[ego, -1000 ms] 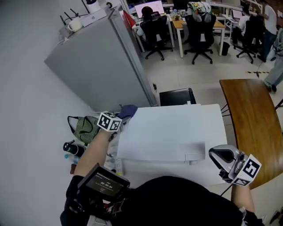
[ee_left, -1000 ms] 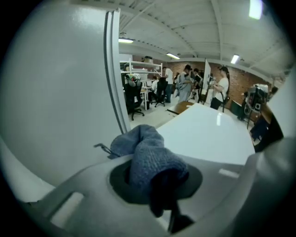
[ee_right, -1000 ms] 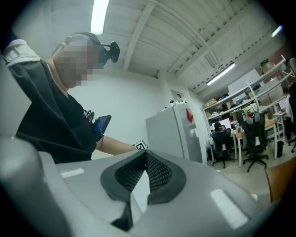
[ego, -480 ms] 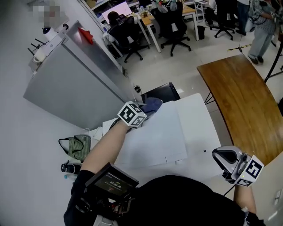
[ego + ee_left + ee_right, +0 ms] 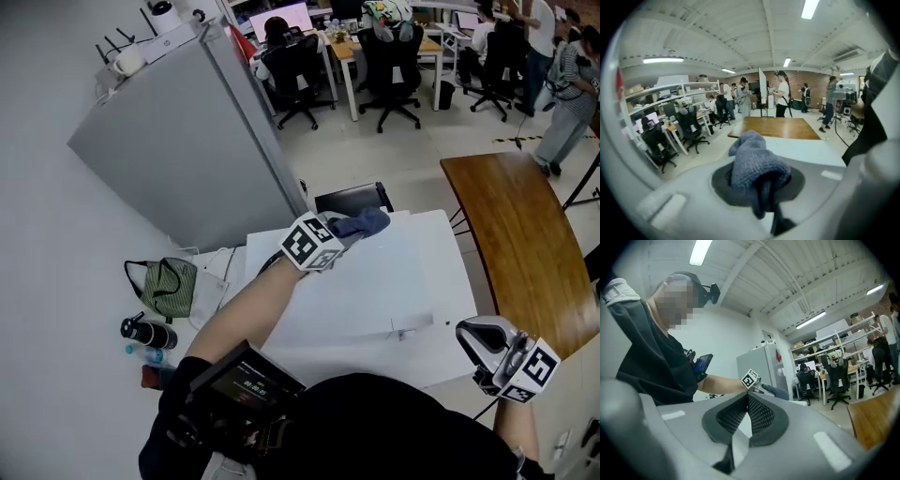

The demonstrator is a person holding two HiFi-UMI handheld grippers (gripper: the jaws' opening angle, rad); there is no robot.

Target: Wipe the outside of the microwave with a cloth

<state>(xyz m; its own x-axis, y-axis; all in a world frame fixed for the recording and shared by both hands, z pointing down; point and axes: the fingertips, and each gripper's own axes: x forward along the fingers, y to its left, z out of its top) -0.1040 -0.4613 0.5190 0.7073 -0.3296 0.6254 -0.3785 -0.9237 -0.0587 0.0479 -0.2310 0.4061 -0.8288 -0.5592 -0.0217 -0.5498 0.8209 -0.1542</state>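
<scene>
The left gripper (image 5: 345,231) has its jaws clamped on a bunched blue-grey cloth (image 5: 366,223), which rests at the far edge of the microwave (image 5: 375,291) top, near a back corner. To wipe well from here, I would press the wad down so that knit, not jaw plastic, meets the shell. Then I would draw it in straight, overlapping passes across the top before turning to the sides. The cloth is a soft, nubbly knit, folded into a thick lump that spills past the jaw tips; it should drag lightly and mould round edges. The microwave is a smooth, matt white box with a flat top and crisp corners, so sliding off the rim seems the likeliest fault. The right gripper (image 5: 476,339) hangs low, apart from the microwave, its ribbed dark pads (image 5: 761,416) closed together on nothing.
</scene>
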